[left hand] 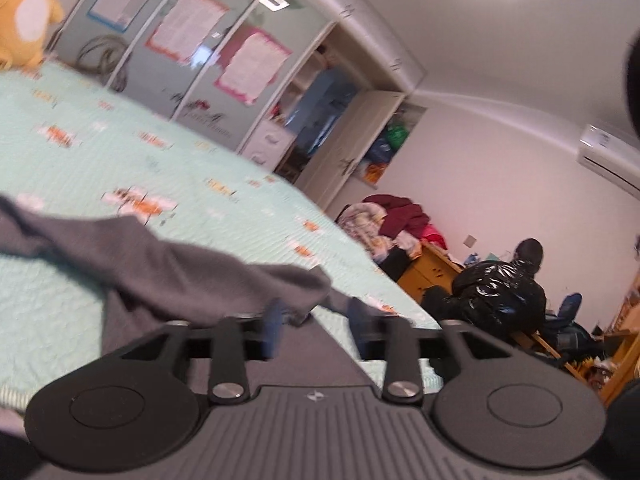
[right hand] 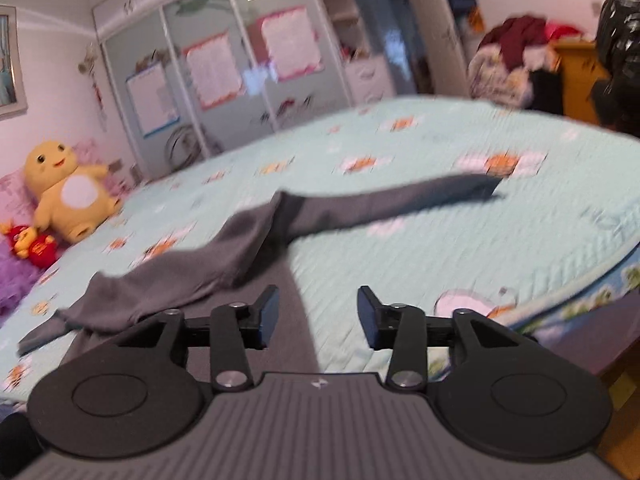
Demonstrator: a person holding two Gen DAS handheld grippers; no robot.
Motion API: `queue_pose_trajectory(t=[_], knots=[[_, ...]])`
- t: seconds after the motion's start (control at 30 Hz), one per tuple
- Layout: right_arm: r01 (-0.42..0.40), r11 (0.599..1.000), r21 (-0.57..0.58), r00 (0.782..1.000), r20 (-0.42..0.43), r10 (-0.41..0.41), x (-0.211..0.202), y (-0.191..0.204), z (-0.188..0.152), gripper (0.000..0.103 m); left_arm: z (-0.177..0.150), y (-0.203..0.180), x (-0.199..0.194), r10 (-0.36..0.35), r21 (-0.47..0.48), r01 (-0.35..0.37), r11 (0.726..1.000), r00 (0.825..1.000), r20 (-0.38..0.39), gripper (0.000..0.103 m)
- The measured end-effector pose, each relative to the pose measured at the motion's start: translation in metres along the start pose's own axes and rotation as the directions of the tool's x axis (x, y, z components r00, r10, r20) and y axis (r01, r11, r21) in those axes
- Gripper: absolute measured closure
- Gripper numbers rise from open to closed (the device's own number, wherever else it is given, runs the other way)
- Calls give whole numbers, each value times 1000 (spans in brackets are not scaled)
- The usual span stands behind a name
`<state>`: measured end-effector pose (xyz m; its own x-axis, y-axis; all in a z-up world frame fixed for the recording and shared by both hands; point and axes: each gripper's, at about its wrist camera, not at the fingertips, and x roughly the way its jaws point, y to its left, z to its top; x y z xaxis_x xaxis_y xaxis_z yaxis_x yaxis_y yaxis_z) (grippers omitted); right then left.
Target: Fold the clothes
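Grey garment [right hand: 224, 256] lies ahead of both parted jaws.

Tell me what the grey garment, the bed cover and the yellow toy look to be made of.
Grey garment: soft knit, probably cotton jersey; matte, drapes limply in folds. Bed cover: quilted cloth, likely cotton; matte mint with printed patches and stitched ripples. Yellow toy: plush, fuzzy outline, stuffed rounded limbs. Motion blur hides the weave, so the fibres are guesses.
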<state>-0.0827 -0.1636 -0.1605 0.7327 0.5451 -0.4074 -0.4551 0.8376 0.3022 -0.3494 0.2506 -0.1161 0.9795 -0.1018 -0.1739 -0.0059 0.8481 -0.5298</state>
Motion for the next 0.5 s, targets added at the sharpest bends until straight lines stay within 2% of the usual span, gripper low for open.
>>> queue_pose_trajectory(t=[0.03,0.1,0.13,0.2,0.33,0.43,0.47,0.5], knots=[[-2,1000,2,1000,-4,2,3,2,0,56,1,-5,1,-8,16,8,1000,1000,5,50],[-15,1000,8,1000,-22,15,10,9,-2,56,5,-12,1,-23,35,22,999,1000,10,33],[-21,1000,10,999,-31,21,14,12,-3,56,6,-15,1,-31,39,30,999,999,14,29],[-41,999,-1,998,-49,41,19,20,-6,56,6,-16,2,-50,25,50,998,998,25,28],[-61,998,-18,996,-70,59,25,32,-12,55,5,-20,2,-66,56,64,996,997,39,29],[-64,998,-16,995,-81,62,26,34,-13,54,6,-24,-1,-137,84,133,988,989,53,34],[-63,998,-16,995,-84,61,27,34,-13,54,7,-27,-2,-170,97,164,982,984,54,45],[-60,998,-14,995,-84,59,27,34,-14,54,8,-30,-2,-196,113,190,975,979,51,63]])
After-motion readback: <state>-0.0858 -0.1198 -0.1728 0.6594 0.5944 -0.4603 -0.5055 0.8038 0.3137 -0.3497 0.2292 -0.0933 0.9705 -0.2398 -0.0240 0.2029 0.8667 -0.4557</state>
